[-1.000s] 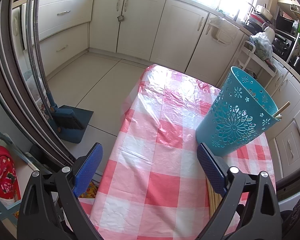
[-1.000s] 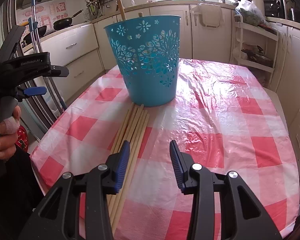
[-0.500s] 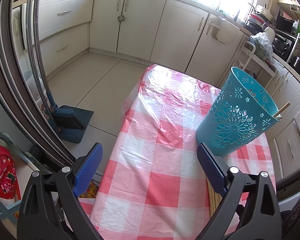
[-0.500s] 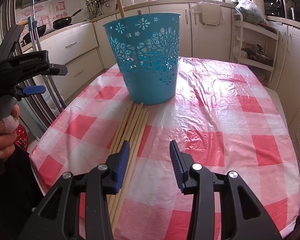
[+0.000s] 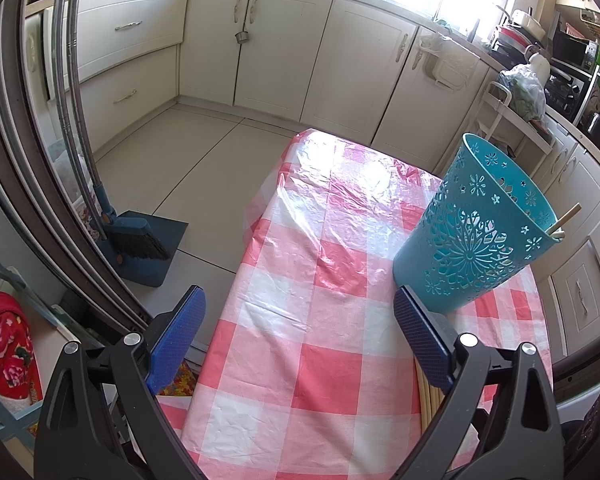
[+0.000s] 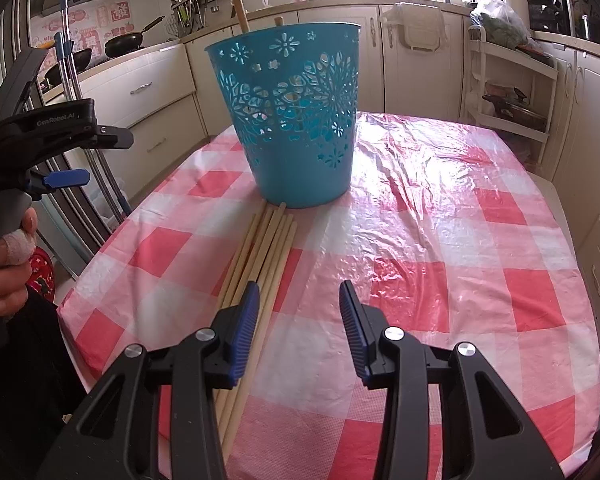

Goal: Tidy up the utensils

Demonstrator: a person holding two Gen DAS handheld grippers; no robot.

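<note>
Two grippers hover over the checked tablecloth (image 6: 440, 240), both released and holding nothing. Nearest, the right gripper (image 6: 298, 316) has its jaws parted just to the right of a bundle of wooden sticks (image 6: 266, 248) lying flat on the cloth. The left gripper (image 5: 300, 332) gapes wide near the table's edge. Farther on, the sticks' far ends touch the foot of an upright blue basket (image 6: 296, 116); two stick tips (image 6: 240, 10) poke above its rim.

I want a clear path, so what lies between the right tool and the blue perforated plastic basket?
Right wrist view: only wooden chopsticks on the checked plastic tablecloth lie between the right tool and the basket.
</note>
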